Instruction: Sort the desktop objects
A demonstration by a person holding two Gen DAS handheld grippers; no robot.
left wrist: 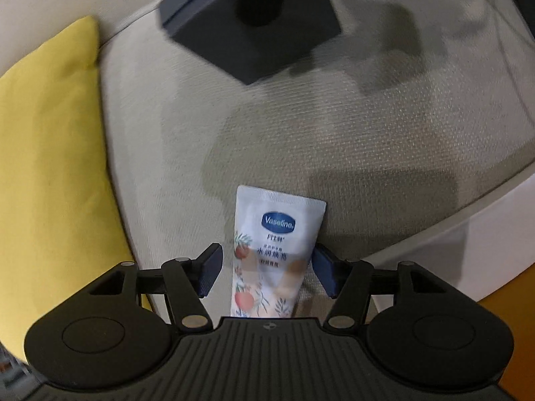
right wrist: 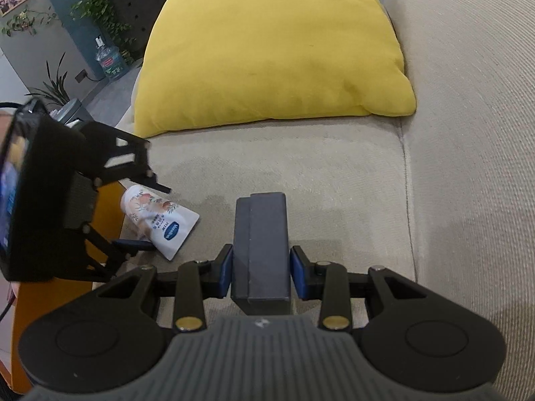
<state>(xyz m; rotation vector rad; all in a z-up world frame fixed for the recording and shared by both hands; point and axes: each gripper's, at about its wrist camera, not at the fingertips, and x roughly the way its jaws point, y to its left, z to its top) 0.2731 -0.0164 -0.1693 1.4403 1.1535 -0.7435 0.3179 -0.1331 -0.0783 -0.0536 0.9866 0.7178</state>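
A white Vaseline tube (left wrist: 271, 254) with a peach print lies on the beige sofa seat (left wrist: 334, 127). My left gripper (left wrist: 265, 272) is open around it: the right pad touches the tube's edge, the left pad stands a little apart. The tube (right wrist: 160, 220) and left gripper (right wrist: 140, 214) also show in the right wrist view at left. My right gripper (right wrist: 260, 270) is shut on a dark grey box (right wrist: 262, 244), held above the seat. The box (left wrist: 254, 23) shows blurred at the top of the left wrist view.
A yellow cushion (right wrist: 271, 46) leans at the sofa's back corner; it also shows in the left wrist view (left wrist: 50, 167). The sofa backrest (right wrist: 468, 133) rises at right. An orange surface (right wrist: 107, 200) lies past the seat's edge. Plants and water bottles stand far off.
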